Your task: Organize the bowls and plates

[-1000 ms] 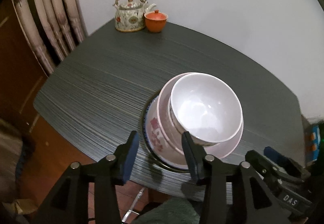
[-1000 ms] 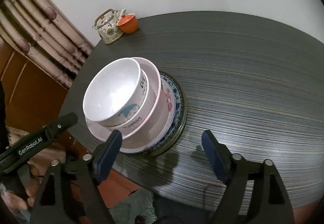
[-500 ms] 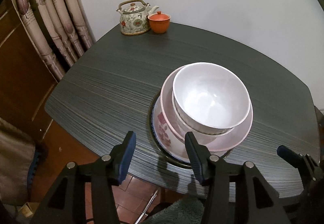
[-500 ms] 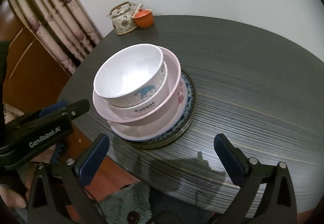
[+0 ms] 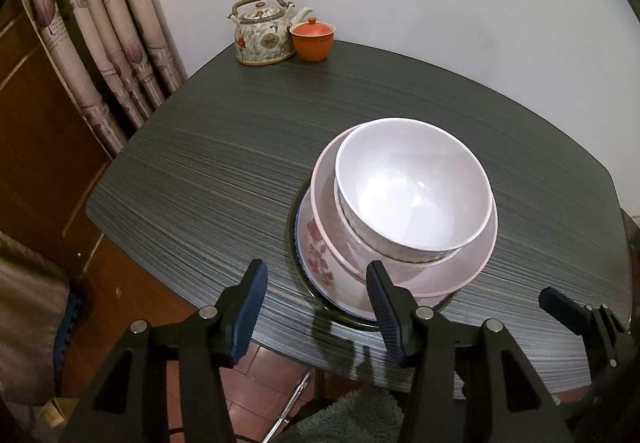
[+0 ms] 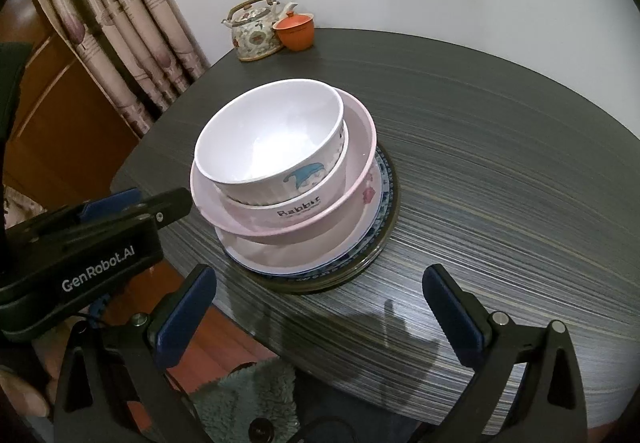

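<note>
A stack sits near the front edge of the dark desk: a white bowl nested in a pink bowl, on a floral plate, on a blue-rimmed plate, with a dark-rimmed dish at the bottom. Everything seems gathered already, so the sorting looks finished or close to it.

The left gripper hangs off the near edge with jaws moderately apart and empty, its right jaw in front of the stack's near rim. The right gripper also sits off the near edge, jaws wide and holding nothing, well clear of the stack.

A teapot and an orange lidded cup stand together at the far corner, well apart from the stack.

If any step remains, it is probably squaring up the stack, since the white bowl sits off-centre in the pink one. That would call for a gentle nudge at the rim, not a grab.
</note>
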{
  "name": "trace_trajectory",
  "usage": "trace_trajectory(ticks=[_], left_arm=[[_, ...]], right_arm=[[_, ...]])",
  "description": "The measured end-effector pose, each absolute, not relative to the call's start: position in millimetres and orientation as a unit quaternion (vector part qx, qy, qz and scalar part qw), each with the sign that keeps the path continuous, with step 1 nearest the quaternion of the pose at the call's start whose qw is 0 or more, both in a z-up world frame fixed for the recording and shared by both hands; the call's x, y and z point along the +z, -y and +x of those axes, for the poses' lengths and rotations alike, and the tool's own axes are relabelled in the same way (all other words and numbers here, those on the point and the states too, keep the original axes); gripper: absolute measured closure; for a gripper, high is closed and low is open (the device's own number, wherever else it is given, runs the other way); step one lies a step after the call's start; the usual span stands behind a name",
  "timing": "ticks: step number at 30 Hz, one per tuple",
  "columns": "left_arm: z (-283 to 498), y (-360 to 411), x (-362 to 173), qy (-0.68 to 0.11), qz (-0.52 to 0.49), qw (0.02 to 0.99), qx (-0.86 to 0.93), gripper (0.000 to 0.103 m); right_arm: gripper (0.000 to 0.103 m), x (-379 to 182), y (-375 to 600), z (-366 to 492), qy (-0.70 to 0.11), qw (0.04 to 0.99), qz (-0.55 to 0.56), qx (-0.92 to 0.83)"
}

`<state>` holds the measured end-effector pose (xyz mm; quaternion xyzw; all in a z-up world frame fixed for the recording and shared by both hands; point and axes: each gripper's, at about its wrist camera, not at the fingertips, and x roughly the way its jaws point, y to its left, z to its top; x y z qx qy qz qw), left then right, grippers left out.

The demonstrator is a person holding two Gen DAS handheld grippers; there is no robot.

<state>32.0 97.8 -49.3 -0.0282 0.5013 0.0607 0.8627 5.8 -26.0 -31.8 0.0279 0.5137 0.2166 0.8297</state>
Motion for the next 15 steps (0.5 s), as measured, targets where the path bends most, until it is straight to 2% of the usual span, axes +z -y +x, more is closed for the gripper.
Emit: trace_trajectory(ticks=[15], left_arm=[[31.1,-95.1,-46.5,-0.500,-0.027,0.864,0.054,0.050]], right_arm=[[0.001,-34.7,24.0,5.2,-0.517,0.828,0.025,0.217]])
